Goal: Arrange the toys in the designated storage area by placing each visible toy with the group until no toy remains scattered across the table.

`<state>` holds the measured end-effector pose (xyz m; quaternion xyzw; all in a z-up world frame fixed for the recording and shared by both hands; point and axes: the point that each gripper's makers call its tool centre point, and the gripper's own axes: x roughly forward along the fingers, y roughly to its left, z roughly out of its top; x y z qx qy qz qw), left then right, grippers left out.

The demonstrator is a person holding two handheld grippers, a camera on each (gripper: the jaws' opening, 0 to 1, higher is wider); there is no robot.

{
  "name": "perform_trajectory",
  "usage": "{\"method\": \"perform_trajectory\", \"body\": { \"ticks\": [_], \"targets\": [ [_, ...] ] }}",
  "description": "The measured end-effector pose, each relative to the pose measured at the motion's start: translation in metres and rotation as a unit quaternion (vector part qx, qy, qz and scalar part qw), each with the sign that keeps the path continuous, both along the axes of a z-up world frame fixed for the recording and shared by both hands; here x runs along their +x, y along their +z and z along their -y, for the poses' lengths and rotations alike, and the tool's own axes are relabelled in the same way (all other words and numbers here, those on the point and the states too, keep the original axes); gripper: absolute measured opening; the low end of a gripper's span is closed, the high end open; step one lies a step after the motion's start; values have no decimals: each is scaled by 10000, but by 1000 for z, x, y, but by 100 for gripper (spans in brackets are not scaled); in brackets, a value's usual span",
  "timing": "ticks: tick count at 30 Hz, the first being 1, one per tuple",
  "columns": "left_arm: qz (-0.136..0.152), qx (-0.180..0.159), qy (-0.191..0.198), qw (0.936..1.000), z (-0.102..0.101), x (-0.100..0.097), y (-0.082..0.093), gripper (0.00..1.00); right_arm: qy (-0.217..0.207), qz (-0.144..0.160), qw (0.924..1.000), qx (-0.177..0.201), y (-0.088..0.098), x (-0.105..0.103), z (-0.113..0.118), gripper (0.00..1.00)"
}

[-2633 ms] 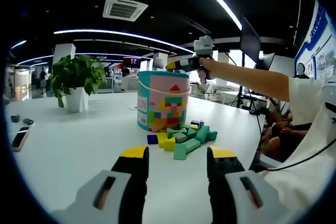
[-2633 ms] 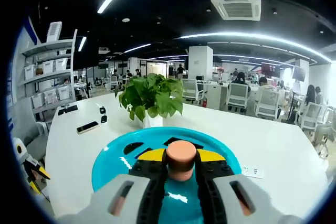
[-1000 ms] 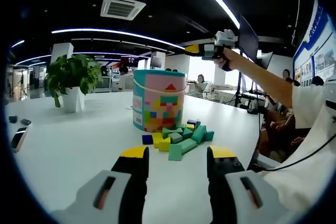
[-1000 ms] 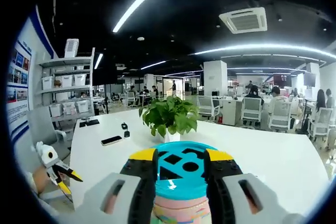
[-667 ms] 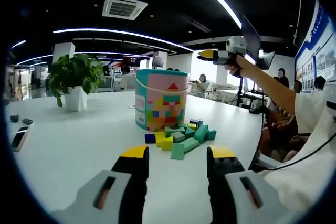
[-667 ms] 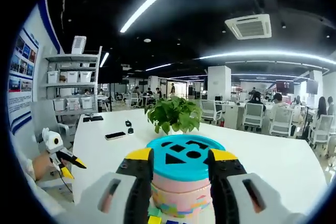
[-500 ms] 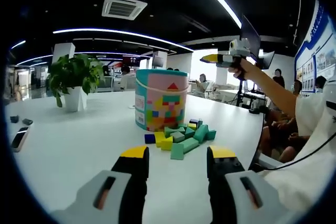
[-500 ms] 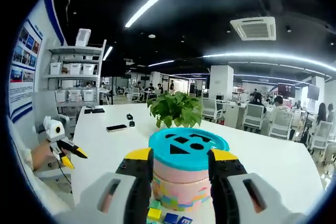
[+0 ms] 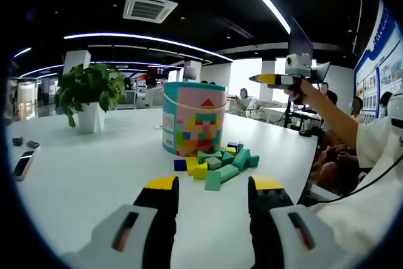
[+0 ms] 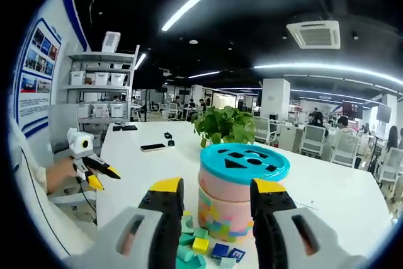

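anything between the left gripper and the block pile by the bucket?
Nothing visible. In the left gripper view, bare white table lies between the open left gripper and the pile of blocks. The toy bucket stands just behind the pile, not in the path.

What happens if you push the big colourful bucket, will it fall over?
The bucket probably slides rather than tips: it stands upright on a wide flat base on the smooth table. Pushed near its teal lid, it might tip. On its side, it would likely roll.
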<state>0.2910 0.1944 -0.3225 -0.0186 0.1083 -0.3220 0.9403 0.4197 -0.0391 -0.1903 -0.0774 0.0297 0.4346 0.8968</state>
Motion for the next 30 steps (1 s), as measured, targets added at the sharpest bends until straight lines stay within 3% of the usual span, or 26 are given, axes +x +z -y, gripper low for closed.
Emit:
{"method": "perform_trajectory", "body": {
  "ticks": [5,8,13,16,19,25,30],
  "targets": [
    [9,8,-8,10000,0,0,0,45,-67,59,9999,-47,-4,-1,8,40],
    [11,13,-9,10000,0,0,0,45,-114,82,9999,-28,-8,-2,12,34],
    [10,17,3,10000,-1,1,0,45,-188,81,9998,-21,-20,-5,18,33],
    [8,16,2,10000,-1,2,0,45,-141,65,9999,-58,-30,-8,18,36],
    [6,20,7,10000,-1,2,0,45,214,43,9994,277,-30,-18,12,45],
    [18,25,12,10000,-1,1,0,45,160,104,9998,-80,-48,-25,15,44],
    [20,37,2,10000,0,1,0,45,-32,267,9984,-495,-71,-36,19,33]
  ]
}}
